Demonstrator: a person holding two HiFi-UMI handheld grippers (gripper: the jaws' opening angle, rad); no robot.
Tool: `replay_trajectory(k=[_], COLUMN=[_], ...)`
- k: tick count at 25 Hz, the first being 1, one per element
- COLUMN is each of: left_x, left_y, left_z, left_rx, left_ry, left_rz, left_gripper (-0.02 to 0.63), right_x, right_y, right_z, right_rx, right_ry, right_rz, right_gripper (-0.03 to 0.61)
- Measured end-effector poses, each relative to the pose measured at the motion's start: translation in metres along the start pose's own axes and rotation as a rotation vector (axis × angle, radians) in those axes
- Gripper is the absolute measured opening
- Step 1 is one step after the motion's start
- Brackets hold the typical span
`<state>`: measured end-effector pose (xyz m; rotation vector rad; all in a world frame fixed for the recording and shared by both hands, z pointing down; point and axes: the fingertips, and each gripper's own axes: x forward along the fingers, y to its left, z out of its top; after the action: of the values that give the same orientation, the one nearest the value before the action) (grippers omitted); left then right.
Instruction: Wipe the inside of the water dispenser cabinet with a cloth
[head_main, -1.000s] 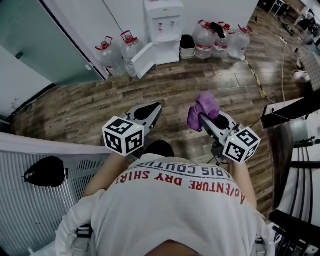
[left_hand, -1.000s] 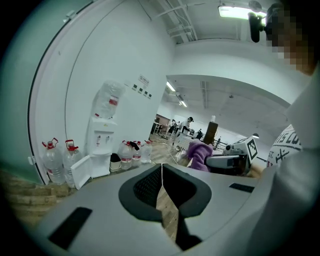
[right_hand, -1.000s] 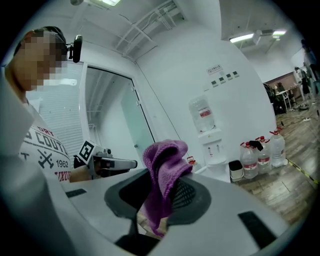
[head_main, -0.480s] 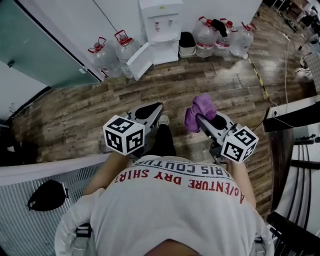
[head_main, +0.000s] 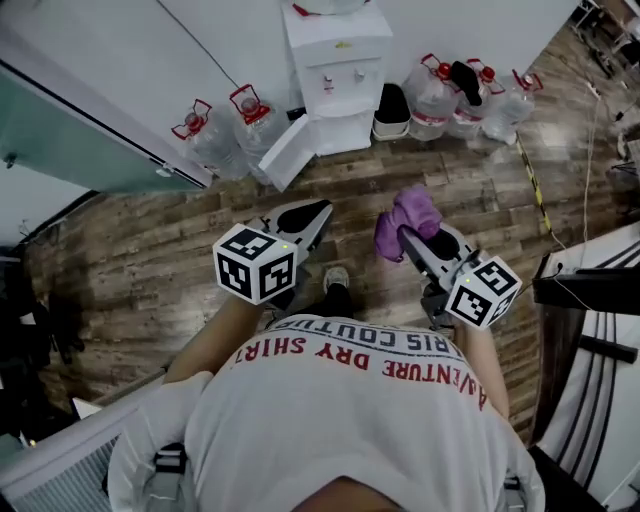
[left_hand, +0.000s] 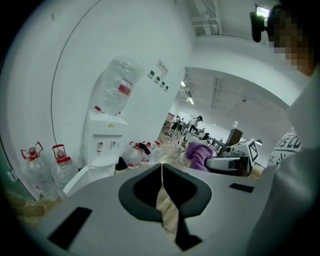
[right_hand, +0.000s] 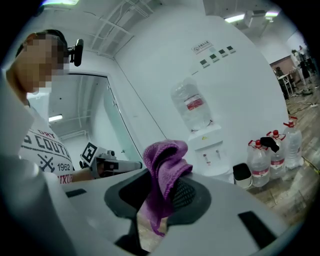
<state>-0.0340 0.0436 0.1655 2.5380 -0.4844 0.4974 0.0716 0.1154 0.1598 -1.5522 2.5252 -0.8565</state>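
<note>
**A:** Start nearest. What were the grippers doing?

**B:** Both were held out in front of the person, well short of the dispenser (head_main: 337, 60). The left gripper (left_hand: 161, 172) had its jaws pressed together with nothing between them. The right gripper (right_hand: 160, 187) was clamped on the cloth (right_hand: 164, 162), which stood bunched above the jaws with a tail hanging below.

**A:** So the cloth was nowhere near the cabinet?

**B:** No. It was in the right gripper, well apart from the dispenser, with bare floor (head_main: 170, 230) between.

**A:** And at the dispenser itself?

**B:** The door (head_main: 288, 150) stood swung out at its foot, on the left gripper's side. The inside of the cabinet could not be seen from there. Jugs (head_main: 232, 125) stood just beside the dispenser on that side. A bin (head_main: 392, 108) sat just beside it on the other side, with more jugs beyond.

**A:** What could go wrong from there?

**B:** I judged that wiping had not begun and the approach came first. The hold looked to be on a fold only, so dragging the cloth against a cabinet wall could pull it free. The left gripper could knock the door and swing it across the reach. The jugs by the door left little room on that side. The cabinet sat low, so the hanging tail could catch on the door's edge going in.
</note>
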Motion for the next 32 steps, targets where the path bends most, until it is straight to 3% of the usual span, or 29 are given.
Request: replay_trajectory(k=[5, 12, 22, 27, 32], left_x=[0.035, 0.070, 0.094, 0.113, 0.139], left_y=[0.060, 0.113, 0.161, 0.187, 0.225], left_z=[0.038, 0.057, 0.075, 0.083, 0.057], left_rx=[-0.036, -0.056, -0.097, -0.129, -0.154], left_ry=[-0.018, -0.032, -0.105, -0.147, -0.135], left_rz=[0.012, 0.035, 0.164, 0.211, 0.275], left_gripper=[0.029, 0.029, 0.029, 0.029, 0.029], right_x=[0.066, 0.124, 0.190, 0.226, 0.258], right_y=[-0.037, -0.086, -0.122, -0.142, -0.174], right_z=[0.035, 0.056, 0.069, 0.061, 0.030], right_rx=[-0.010, -0.011, -0.046, -0.074, -0.086], right_ry=[0.028, 0.058, 0.148, 0.244, 0.332], right_rz=[0.016, 0.016, 0.153, 0.234, 0.256], right_gripper=[0.103, 0.103, 0.103, 0.103, 0.103])
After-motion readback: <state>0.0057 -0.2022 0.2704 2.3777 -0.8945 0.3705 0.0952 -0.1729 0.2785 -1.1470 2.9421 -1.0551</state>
